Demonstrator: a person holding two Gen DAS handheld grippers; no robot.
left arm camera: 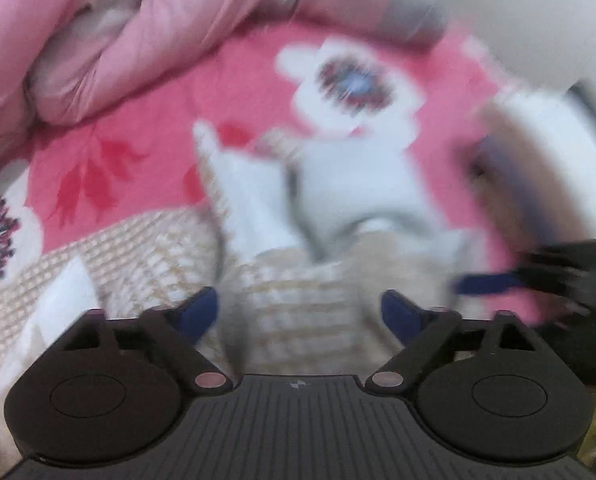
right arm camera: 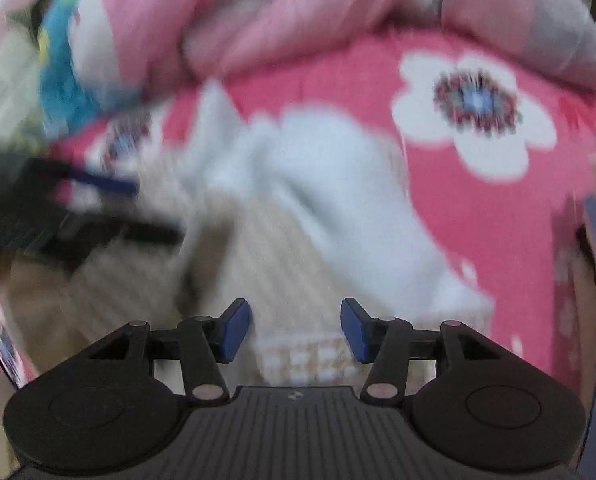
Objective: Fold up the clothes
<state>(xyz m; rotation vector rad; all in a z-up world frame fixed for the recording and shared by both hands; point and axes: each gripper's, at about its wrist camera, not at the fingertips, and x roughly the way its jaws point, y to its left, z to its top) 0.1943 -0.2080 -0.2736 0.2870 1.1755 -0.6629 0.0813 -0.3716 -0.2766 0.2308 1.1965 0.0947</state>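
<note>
Everything's smeared: your cream-and-white garment [left arm camera: 298,216] has no readable edges, the other gripper [left arm camera: 538,276] at 3 o'clock is just streaks, and the quilt [left arm camera: 110,40] runs off at 11.

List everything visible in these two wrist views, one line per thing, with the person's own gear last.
garment: one, cream waffle-knit with white parts, crumpled on the sheet below both grippers.
bed sheet: one, pink-red with white flowers, under the garment.
quilt: one, pale pink, bunched behind the sheet.
blue fabric: one, blue patterned, far left in the right wrist view; too blurred to identify.
left gripper: one, black with blue pads, jaws open above the garment.
right gripper: one, black with blue pads, jaws open above the garment.
</note>
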